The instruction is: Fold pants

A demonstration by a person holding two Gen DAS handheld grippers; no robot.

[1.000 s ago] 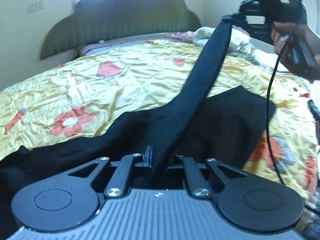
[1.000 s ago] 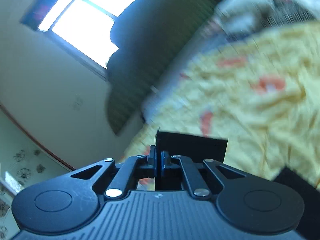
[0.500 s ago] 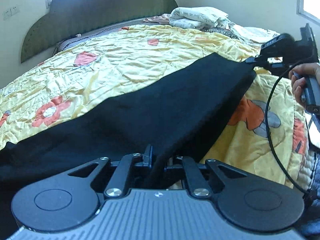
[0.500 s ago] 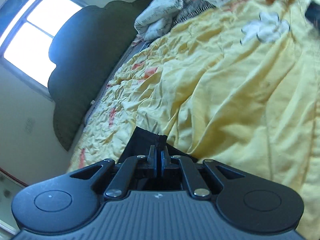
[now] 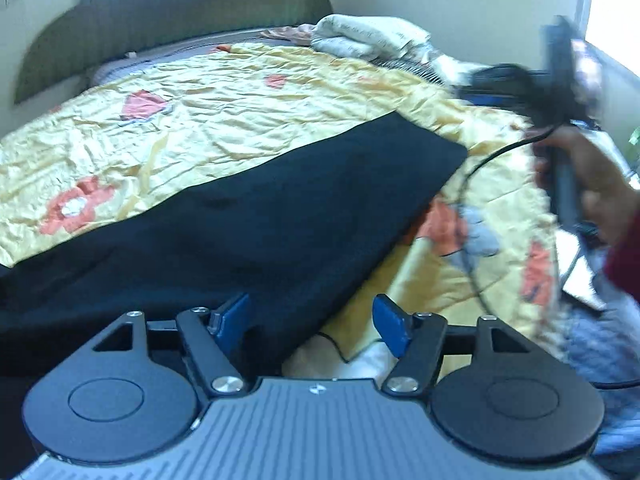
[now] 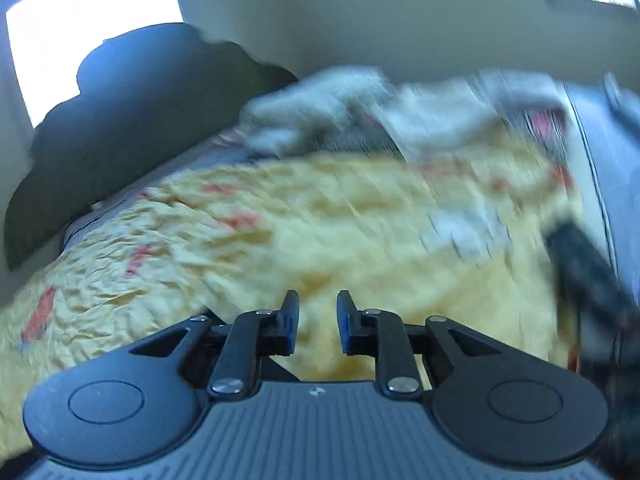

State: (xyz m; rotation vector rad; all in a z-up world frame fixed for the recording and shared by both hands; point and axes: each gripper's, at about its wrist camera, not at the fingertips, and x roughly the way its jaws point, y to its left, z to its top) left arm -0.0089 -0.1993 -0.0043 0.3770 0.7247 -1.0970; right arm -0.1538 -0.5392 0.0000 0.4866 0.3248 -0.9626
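Note:
The black pants (image 5: 256, 220) lie flat across the yellow flowered bedspread (image 5: 224, 108), folded lengthwise, one end near the bed's right side. My left gripper (image 5: 310, 322) is open, its blue-padded fingers (image 5: 232, 318) straddling the near edge of the pants without gripping. My right gripper (image 6: 318, 324) is open and empty above the bedspread (image 6: 320, 240); that view is blurred. It also shows in the left wrist view (image 5: 516, 84), held in a hand at the right, off the pants.
A dark green headboard (image 5: 168, 12) stands at the far end. A pile of pale bedding (image 5: 368, 36) lies at the far right of the bed. A black cable (image 5: 472, 208) hangs from the right gripper over the bed's right edge.
Both grippers have opened and let go of the pants, which now lie flat on the bed. The right gripper has lifted away to the right.

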